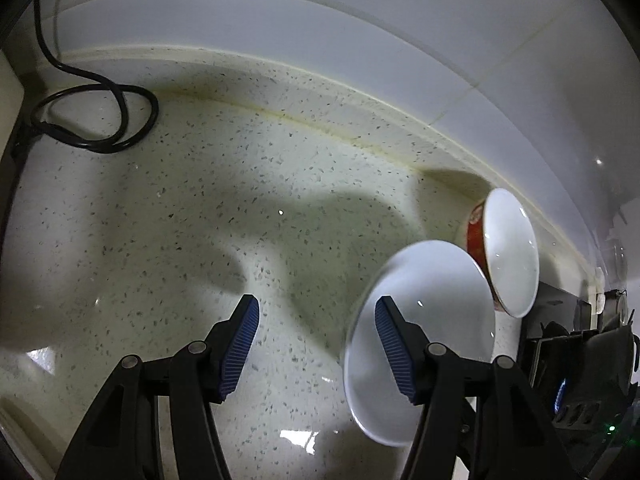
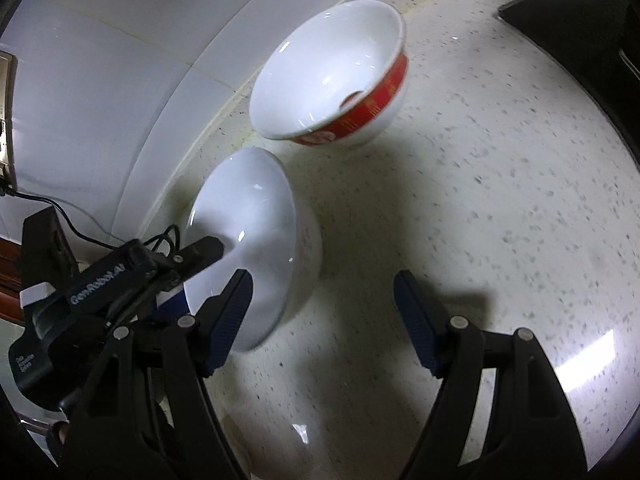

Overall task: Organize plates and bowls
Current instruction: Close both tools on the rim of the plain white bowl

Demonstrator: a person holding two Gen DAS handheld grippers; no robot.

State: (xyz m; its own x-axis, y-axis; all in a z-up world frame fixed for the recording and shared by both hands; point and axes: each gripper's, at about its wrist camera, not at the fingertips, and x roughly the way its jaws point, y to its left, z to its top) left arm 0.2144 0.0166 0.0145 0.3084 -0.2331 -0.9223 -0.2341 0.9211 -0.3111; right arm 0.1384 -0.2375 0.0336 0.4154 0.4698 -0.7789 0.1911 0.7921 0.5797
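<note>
A plain white bowl [image 1: 436, 300] stands on the speckled countertop [image 1: 200, 220] by the right finger of my left gripper [image 1: 316, 344], whose jaws are open and empty; that finger reaches over the bowl's rim. A red-banded white bowl [image 1: 508, 248] stands just behind it near the wall. In the right wrist view the white bowl [image 2: 256, 240] is left of my open, empty right gripper [image 2: 324, 320], the red-banded bowl [image 2: 332, 76] is farther ahead, and the left gripper's body [image 2: 100, 280] reaches into the white bowl from the left.
A looped black cable [image 1: 96, 116] lies at the back left of the counter. A white tiled wall [image 1: 360, 40] runs behind. A dark stove edge [image 1: 580, 360] is at the right; a black object [image 2: 568, 12] sits at the counter's far right.
</note>
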